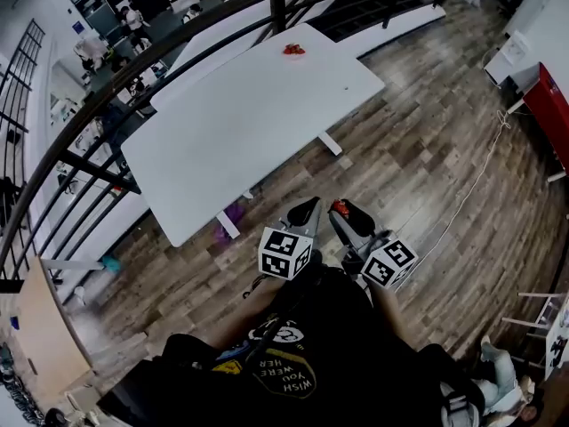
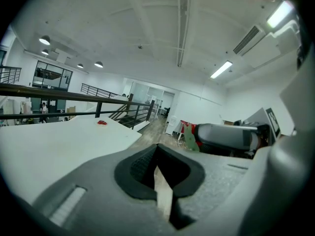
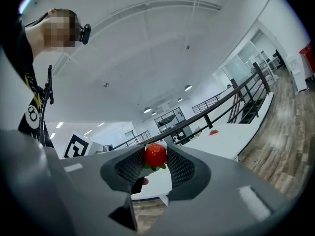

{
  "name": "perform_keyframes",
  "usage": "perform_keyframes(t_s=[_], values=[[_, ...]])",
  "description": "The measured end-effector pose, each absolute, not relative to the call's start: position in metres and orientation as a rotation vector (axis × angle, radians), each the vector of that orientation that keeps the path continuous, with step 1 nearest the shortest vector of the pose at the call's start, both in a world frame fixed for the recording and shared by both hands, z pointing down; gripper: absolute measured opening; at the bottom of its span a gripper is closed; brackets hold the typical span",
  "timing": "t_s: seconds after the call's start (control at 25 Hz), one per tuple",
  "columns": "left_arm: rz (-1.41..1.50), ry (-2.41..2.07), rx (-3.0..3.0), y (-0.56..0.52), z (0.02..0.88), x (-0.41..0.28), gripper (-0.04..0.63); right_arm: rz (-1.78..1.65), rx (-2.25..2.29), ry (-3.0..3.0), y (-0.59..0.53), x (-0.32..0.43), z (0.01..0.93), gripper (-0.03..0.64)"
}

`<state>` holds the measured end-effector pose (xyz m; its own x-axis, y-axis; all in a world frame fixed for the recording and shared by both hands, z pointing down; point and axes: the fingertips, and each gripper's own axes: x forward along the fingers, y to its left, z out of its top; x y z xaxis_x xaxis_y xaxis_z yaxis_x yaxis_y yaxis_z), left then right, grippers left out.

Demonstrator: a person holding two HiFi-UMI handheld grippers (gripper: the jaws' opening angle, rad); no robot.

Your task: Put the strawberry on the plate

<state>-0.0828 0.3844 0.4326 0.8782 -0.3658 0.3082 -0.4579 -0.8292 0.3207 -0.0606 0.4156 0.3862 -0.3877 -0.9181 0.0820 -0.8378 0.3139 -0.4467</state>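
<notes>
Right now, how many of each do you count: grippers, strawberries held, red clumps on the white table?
Grippers: 2, left gripper and right gripper
Held strawberry: 1, in right gripper
Unidentifiable red clump on white table: 1
Total: 4

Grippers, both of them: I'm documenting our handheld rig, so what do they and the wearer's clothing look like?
The left gripper and the right gripper are both grey moulded shells that taper to two jaws lined with black ribbed pads. Each carries a white cube printed with black square markers. No cables show on either. The person wears a black top with a yellow-and-white print.
</notes>
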Motion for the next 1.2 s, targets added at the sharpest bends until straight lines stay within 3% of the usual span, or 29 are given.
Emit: perform_keyframes(t_s=[0.48,1.2], values=[[0.404,-0.689,2.657,0.335,0.441,-0.025,0.003,-0.648,-1.626,2.399,0.369,0.013,0.402,0.139],[0.391,-0.664,2.683,0.225,0.434,-0.042,0.003,-0.644,-1.7,2.367,0.263,-0.002,0.398,0.139]])
